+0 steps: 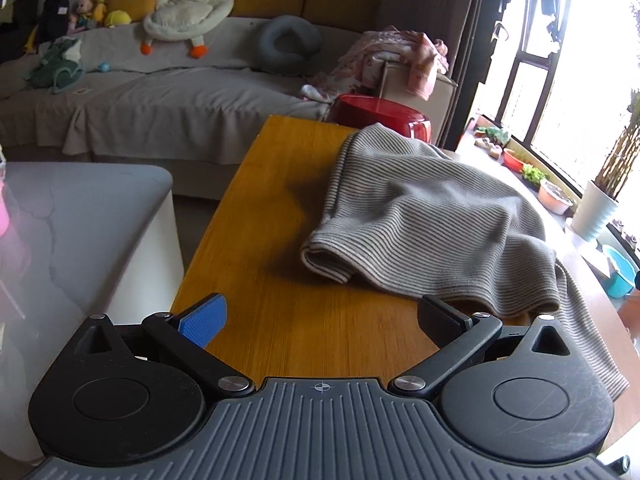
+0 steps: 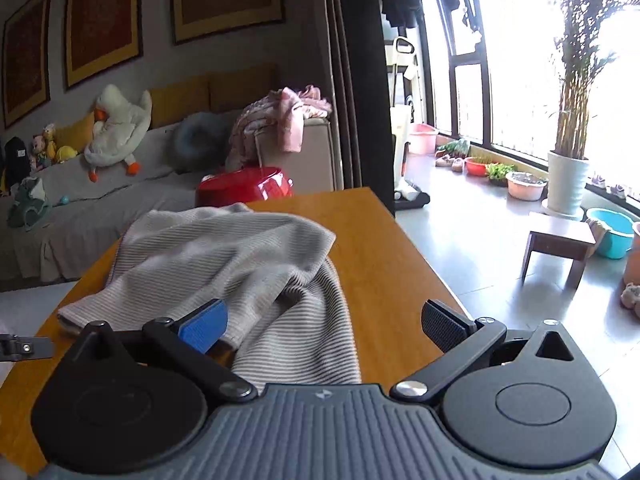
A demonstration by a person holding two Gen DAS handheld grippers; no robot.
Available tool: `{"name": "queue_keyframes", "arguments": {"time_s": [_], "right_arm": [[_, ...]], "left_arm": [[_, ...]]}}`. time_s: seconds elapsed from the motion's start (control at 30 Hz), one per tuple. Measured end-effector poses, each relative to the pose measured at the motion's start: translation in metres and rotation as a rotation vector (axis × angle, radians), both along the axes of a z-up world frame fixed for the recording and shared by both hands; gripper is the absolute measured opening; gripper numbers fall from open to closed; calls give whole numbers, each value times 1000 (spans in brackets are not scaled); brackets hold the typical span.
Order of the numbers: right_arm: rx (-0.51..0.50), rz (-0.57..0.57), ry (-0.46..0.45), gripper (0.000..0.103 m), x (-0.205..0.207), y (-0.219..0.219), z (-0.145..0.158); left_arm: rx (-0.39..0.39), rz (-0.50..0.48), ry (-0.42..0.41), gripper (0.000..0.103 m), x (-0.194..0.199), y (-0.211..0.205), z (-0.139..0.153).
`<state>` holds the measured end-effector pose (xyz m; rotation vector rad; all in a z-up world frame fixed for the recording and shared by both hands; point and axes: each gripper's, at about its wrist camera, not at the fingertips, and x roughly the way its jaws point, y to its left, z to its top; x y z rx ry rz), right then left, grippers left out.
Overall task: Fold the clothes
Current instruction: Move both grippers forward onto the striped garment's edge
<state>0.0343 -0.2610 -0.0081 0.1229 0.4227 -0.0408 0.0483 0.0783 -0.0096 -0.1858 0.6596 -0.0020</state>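
A grey striped garment (image 1: 424, 216) lies bunched on the orange wooden table (image 1: 280, 208), one part hanging over the table's right side. My left gripper (image 1: 322, 320) is open above the near end of the table, with bare wood between its fingers and the cloth just ahead of its right finger. In the right wrist view the same garment (image 2: 224, 256) is spread over the table (image 2: 384, 264), a striped part running toward me. My right gripper (image 2: 324, 326) is open right over that striped part, holding nothing. A small piece of the left gripper (image 2: 24, 350) shows at the left edge.
A red tub (image 1: 380, 114) stands past the table's far end, before a grey sofa (image 1: 160, 96) with plush toys and pink clothes (image 1: 400, 56). A grey seat (image 1: 80, 220) is left of the table. A small wooden stool (image 2: 560, 244), pots and basins stand by the window.
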Motion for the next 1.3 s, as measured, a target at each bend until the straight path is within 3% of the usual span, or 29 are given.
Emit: {"name": "queue_keyframes", "arguments": {"time_s": [0.23, 0.43, 0.57, 0.63, 0.73, 0.87, 0.97, 1.03, 1.1, 1.17, 1.23, 1.3], "right_arm": [[-20, 5, -9, 103, 6, -1, 2], [-59, 63, 5, 103, 5, 18, -2], [-68, 104, 14, 103, 5, 28, -3], [-62, 127, 21, 103, 5, 31, -3], [17, 158, 46, 103, 5, 28, -1], [179, 151, 122, 103, 7, 15, -5], [221, 189, 151, 103, -10, 7, -19], [208, 205, 101, 103, -27, 3, -25], [217, 198, 36, 103, -38, -3, -27], [247, 209, 14, 103, -40, -8, -20], [270, 232, -27, 103, -44, -12, -2], [275, 266, -90, 103, -51, -16, 23]], "left_arm": [[13, -89, 8, 103, -9, -15, -3], [-95, -112, 123, 103, -11, -18, -12], [-122, -154, 166, 103, -15, -25, -15], [-85, -177, 137, 103, -19, -29, -9], [-111, -168, 83, 103, -25, -18, -7], [-67, -138, 82, 103, -28, -3, -22], [-53, -123, 102, 103, -27, -4, -22], [-91, -121, 114, 103, -28, -6, -13], [-196, -177, 79, 103, -33, -2, 11], [-263, -243, -8, 103, -48, 4, 41], [-287, -285, -120, 103, -67, 11, 72], [-248, -313, -217, 103, -85, 17, 90]]}}
